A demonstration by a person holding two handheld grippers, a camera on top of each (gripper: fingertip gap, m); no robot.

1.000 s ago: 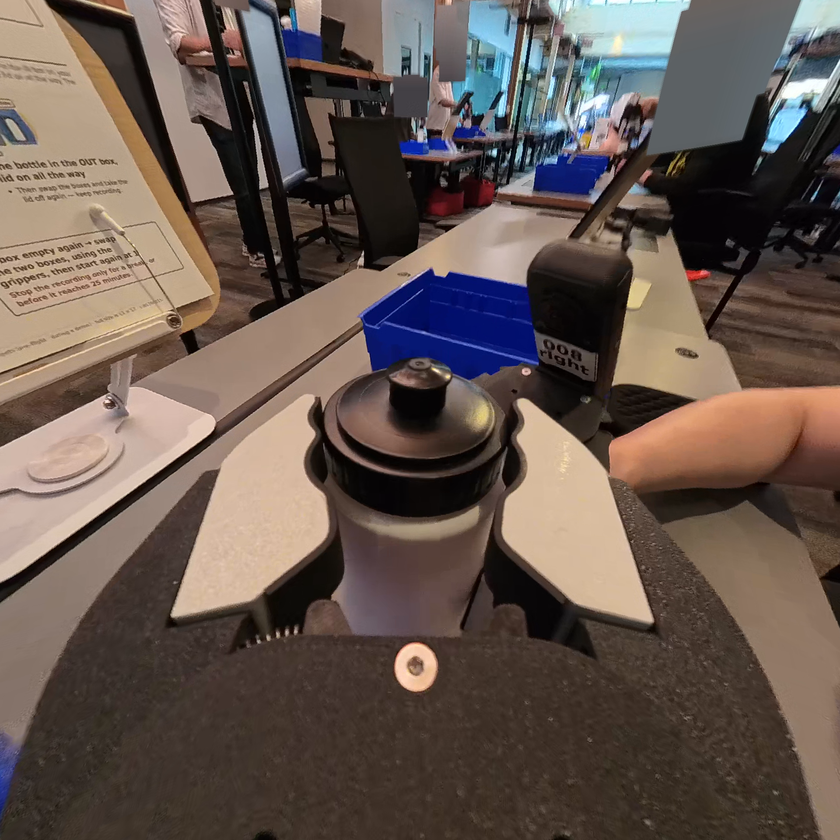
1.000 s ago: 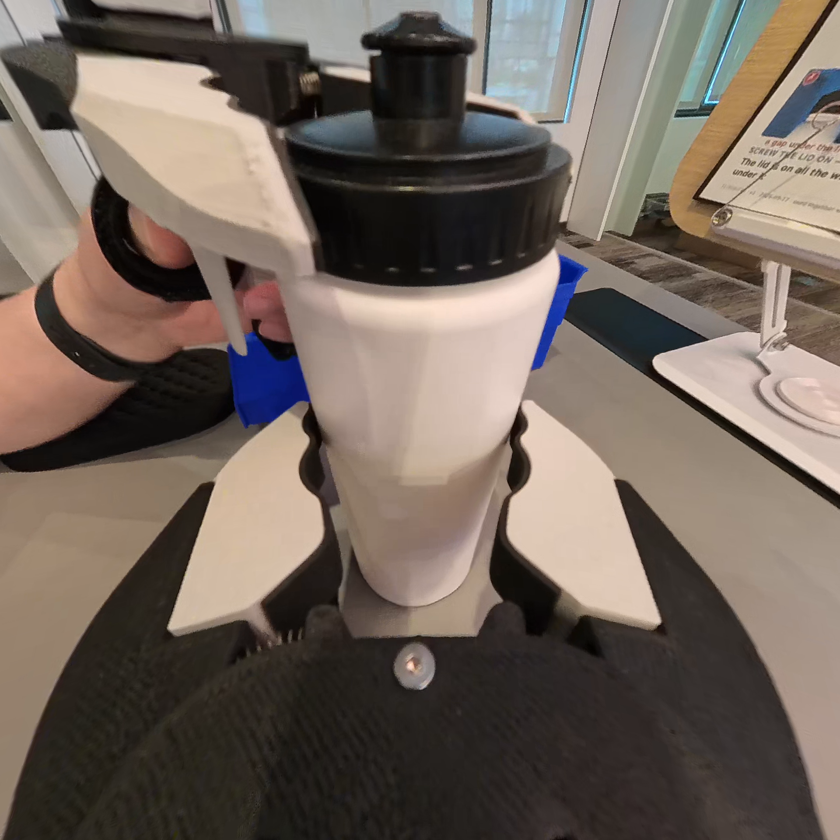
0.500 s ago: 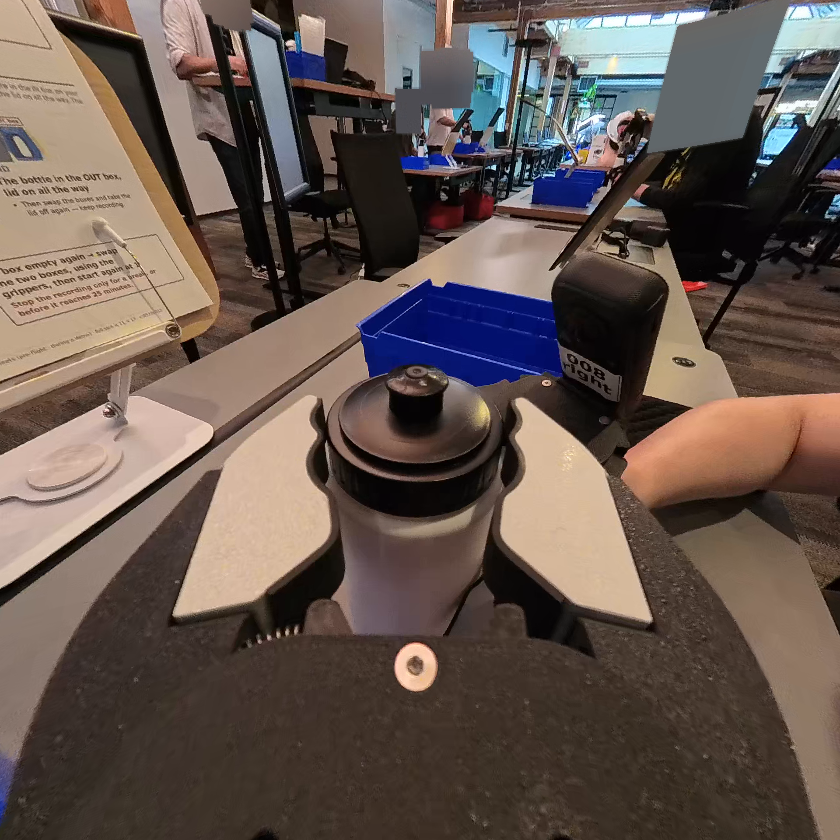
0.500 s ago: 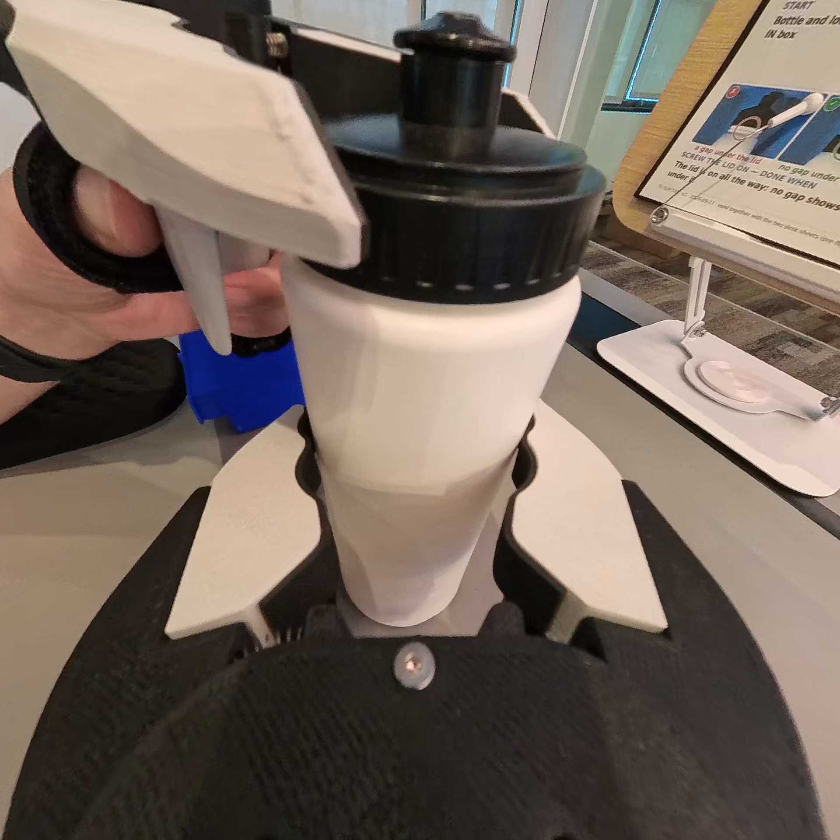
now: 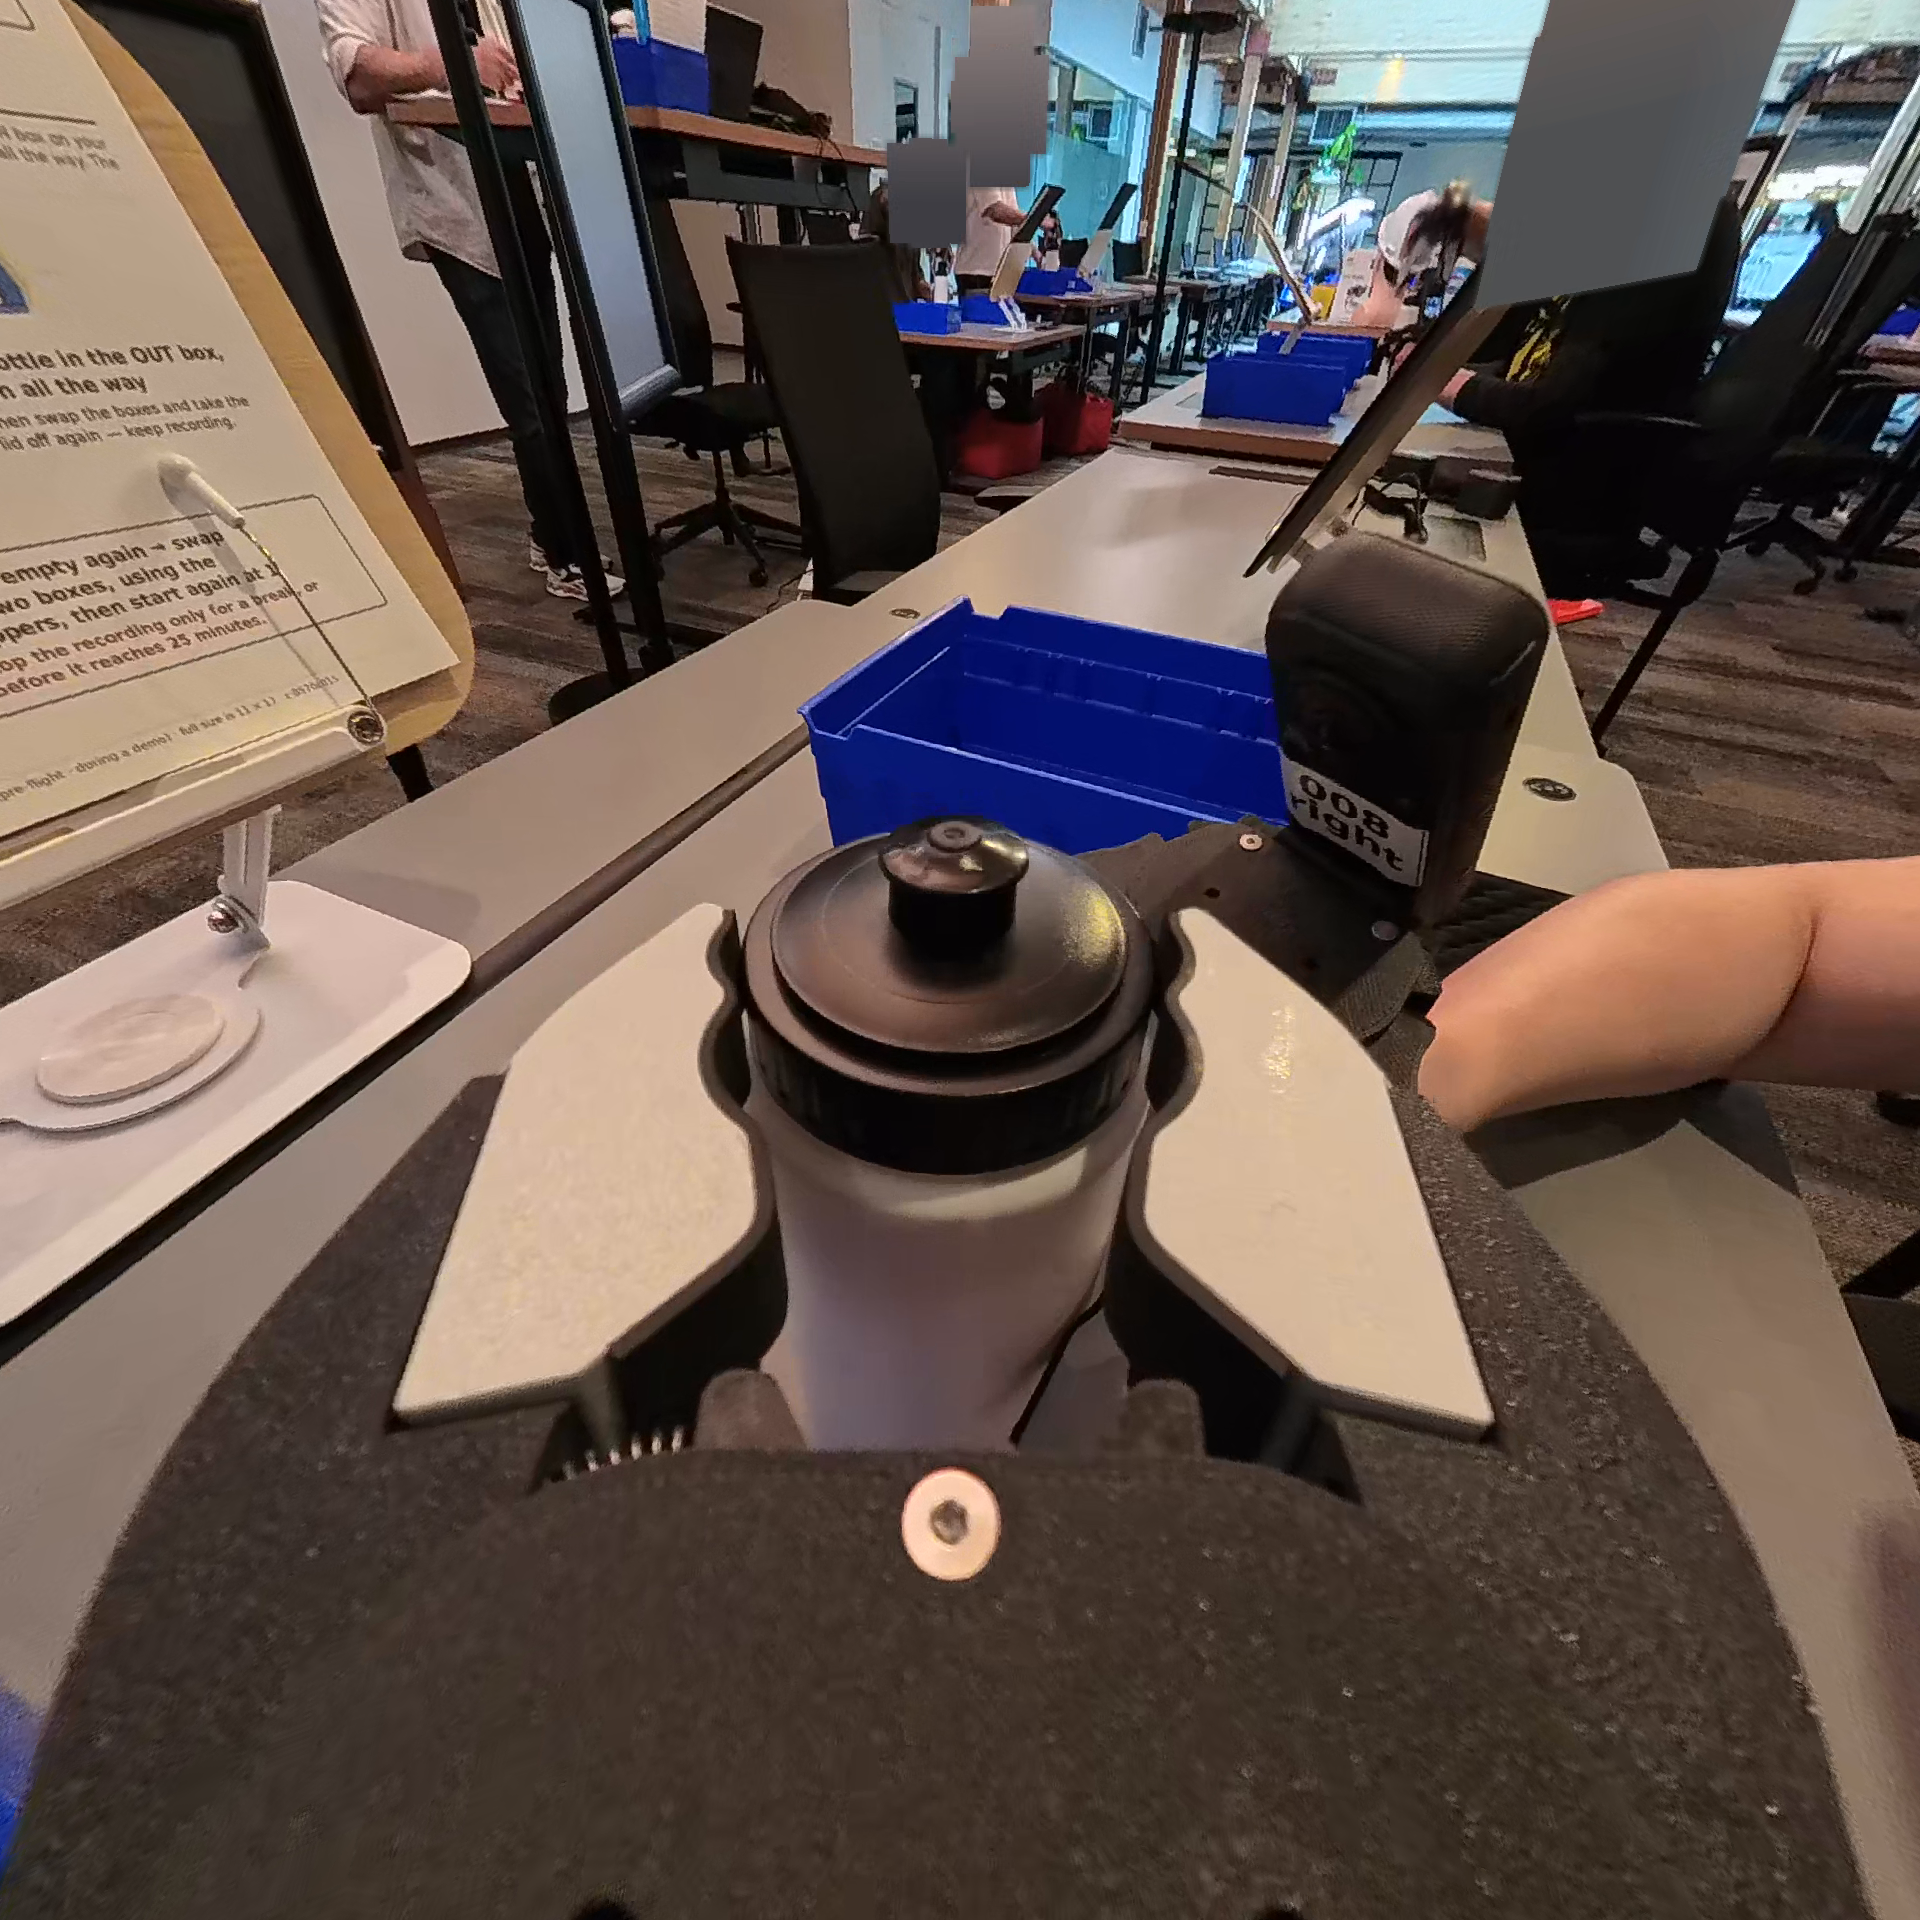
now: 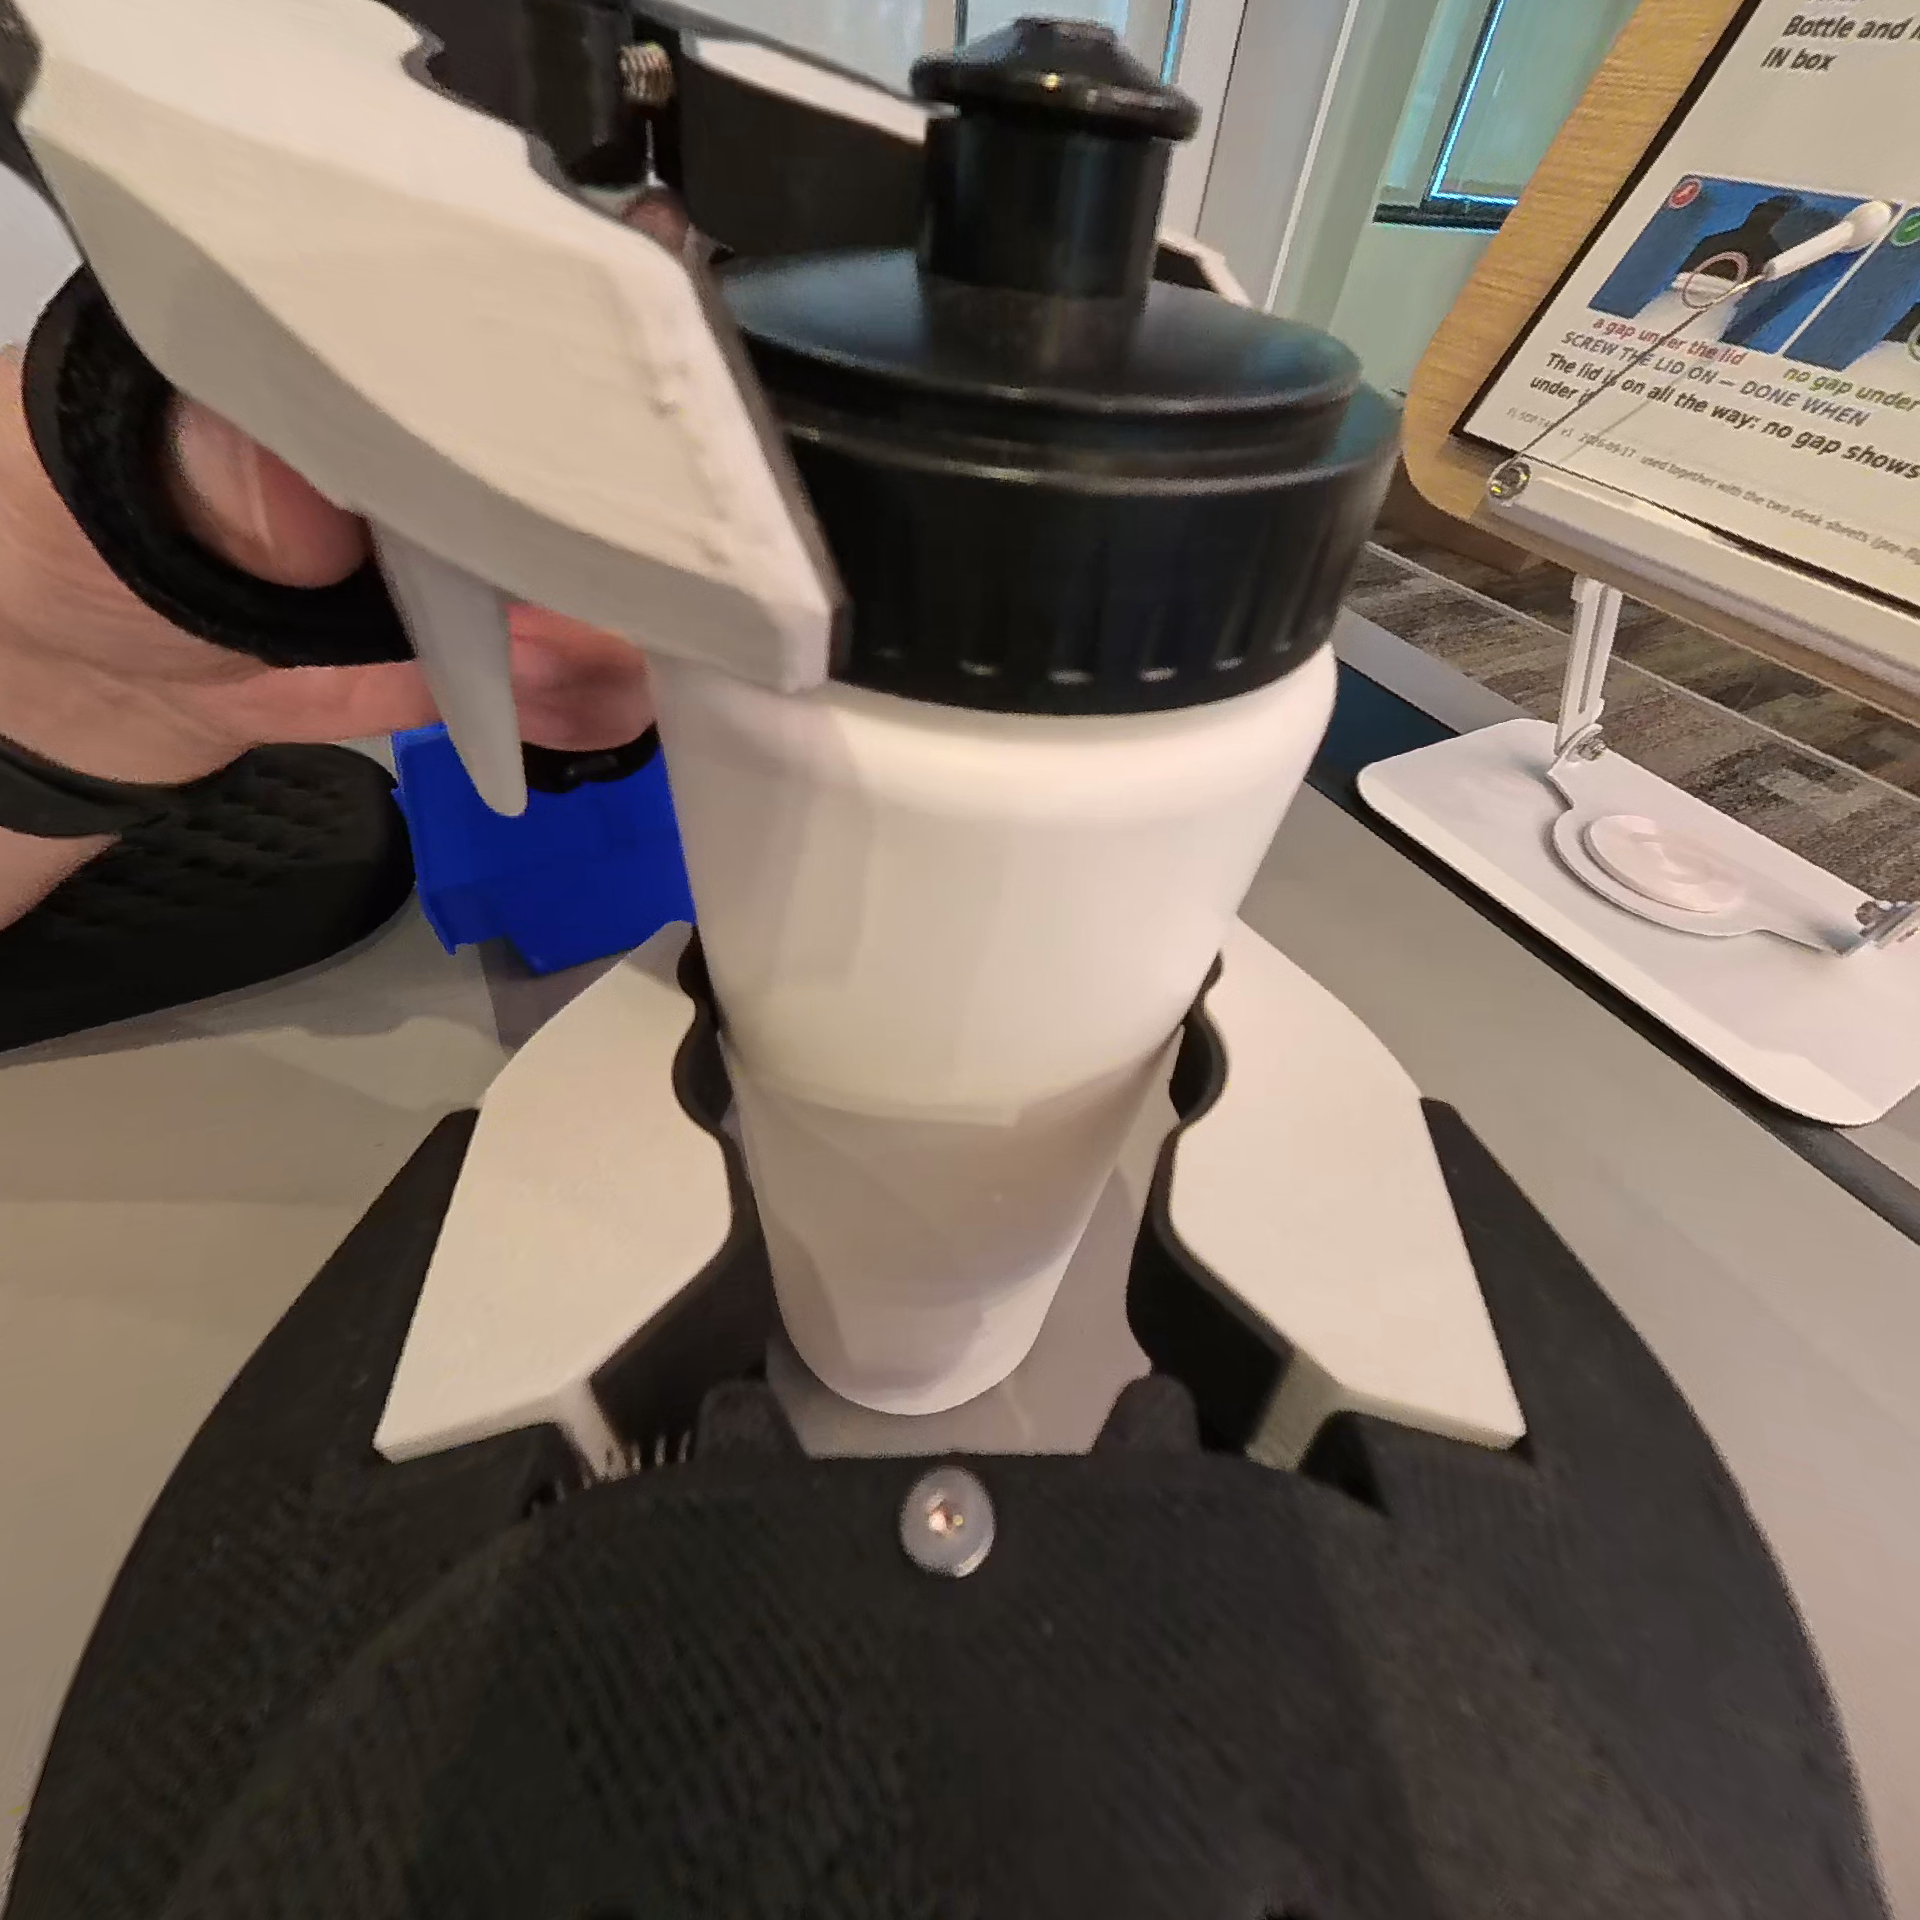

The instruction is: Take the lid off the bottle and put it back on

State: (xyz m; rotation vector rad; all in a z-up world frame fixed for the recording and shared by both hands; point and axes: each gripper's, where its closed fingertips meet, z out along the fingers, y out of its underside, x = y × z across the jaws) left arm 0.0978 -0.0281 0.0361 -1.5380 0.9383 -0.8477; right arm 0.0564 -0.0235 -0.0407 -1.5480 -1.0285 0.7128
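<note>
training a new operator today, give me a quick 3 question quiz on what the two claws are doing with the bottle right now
1. True or false: the black lid sits on the white bottle.
2. Which part does the left claw close on? A) the lid B) the bottle's base C) the blue bin
3. Fill in: the right claw grips the bottle's lower ____.

Key: 1 true. 2 A, its fingers flank the ribbed lid. 3 body.
</note>
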